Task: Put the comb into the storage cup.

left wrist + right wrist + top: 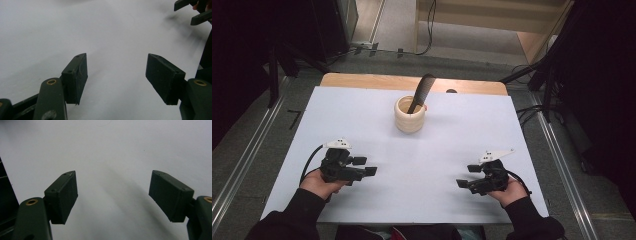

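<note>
While both the left gripper (364,166) and right gripper (468,176) rest near the table's (362,130) front edge, jaws apart and empty, the dark comb (422,91) stands tilted in the cream holder (409,121) well beyond them, likely light, stiff and best pinched along its exposed spine.

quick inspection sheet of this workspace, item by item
surface: white sheet over a wooden table, bare near the hands
job's things: cream cup at centre rear, dark comb standing in it, leaning
clutter: nothing seen
grippers: left gripper and right gripper held low near the front edge, jaws open and empty
cables: one trails from each gripper; more lie on the floor behind
surroundings: grey floor, dark stands at both sides
</note>
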